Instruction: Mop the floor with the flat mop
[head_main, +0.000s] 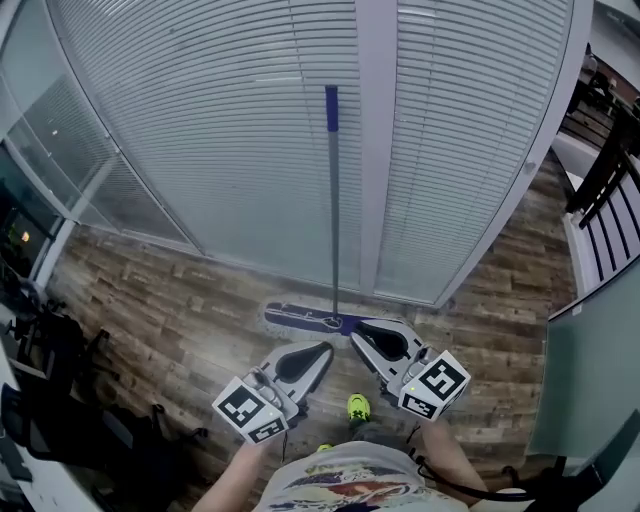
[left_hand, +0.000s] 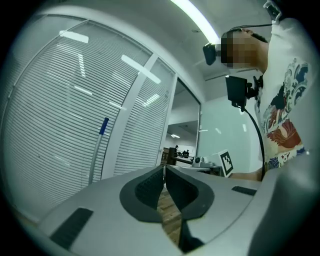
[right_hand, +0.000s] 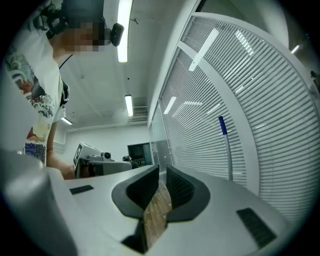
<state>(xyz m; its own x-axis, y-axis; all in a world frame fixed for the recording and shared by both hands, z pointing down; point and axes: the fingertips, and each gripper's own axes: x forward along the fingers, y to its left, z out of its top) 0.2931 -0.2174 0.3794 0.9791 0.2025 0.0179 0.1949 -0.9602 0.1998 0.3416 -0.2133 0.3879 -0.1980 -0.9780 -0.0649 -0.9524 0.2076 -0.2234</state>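
Head view, left to right. At the far left edge, dark office chairs (head_main: 40, 350) stand on a brown wood-plank floor (head_main: 170, 310). Behind them rises a curved wall of white slatted blinds (head_main: 220, 130).

Left of centre, the left gripper (head_main: 322, 352), grey with black pads and a marker cube, is clenched. In the left gripper view (left_hand: 164, 167) its jaws meet at the tips with nothing between them.

At centre, the flat mop (head_main: 333, 230) has a grey pole with a blue top grip. It stands upright against the blinds, and its purple-blue flat head (head_main: 300, 320) lies on the floor at the wall's foot. Neither gripper holds it. Its pole also appears in both gripper views (left_hand: 96, 155) (right_hand: 229, 155), apart from the jaws.

Just right of the pole, the right gripper (head_main: 360, 338) is likewise clenched and empty (right_hand: 162, 170).

Below are a yellow-green shoe (head_main: 358, 407) and the person's patterned white shirt (head_main: 340, 485).

At the far right is a black railing (head_main: 600, 180).
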